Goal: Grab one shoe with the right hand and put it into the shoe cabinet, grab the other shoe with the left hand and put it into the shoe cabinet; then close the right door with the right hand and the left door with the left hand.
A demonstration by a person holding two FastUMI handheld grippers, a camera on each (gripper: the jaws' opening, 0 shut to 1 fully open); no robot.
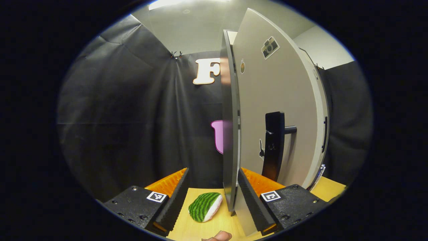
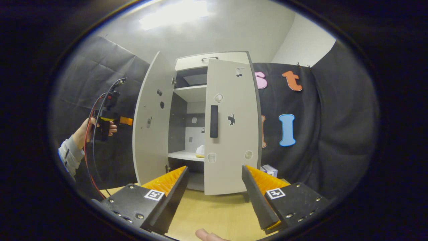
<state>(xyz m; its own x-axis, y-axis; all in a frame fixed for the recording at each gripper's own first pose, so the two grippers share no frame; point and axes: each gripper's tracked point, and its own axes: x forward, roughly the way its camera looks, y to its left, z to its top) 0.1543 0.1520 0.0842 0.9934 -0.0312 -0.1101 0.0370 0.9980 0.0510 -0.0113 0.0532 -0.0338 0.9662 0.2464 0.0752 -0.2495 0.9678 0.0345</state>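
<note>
**Both grippers open before the shoe cabinet, one door shut, one ajar**

In the left gripper view the left gripper [image 1: 211, 197] stands with its fingers spread wide and holds nothing; the edge of the left door [image 1: 230, 134] rises between them, nearer the finger at 4 o'clock, and whether that finger touches the door cannot be told; on the wooden table [image 1: 214, 227] between the fingers, at about 6 o'clock, lies a green striped watermelon toy [image 1: 204, 207], just beside the door's lower edge; on the door's face at 3 o'clock sits a black handle [image 1: 275, 144], with a camera sticker [image 1: 269, 47] higher, toward 1 o'clock.

In the right gripper view the right gripper [image 2: 214, 195] is likewise spread wide and empty, low over the table, apart from the cabinet; straight ahead at 12 o'clock stands the shoe cabinet [image 2: 200, 62]; its right door [image 2: 231, 134] lies closed flat across the front, carrying a black handle and small stickers; the left door swings out toward 10 o'clock, leaving a gap onto the shelves; on the lower shelf [image 2: 185, 155] in that gap rests a pale shoe [image 2: 200, 150], partly hidden by the right door; the second shoe cannot be made out; at 9 o'clock a person's hand [image 2: 87, 132], in a grey sleeve, holds the left gripper just beside the open door's outer edge, red and black cables trailing from it.
</note>
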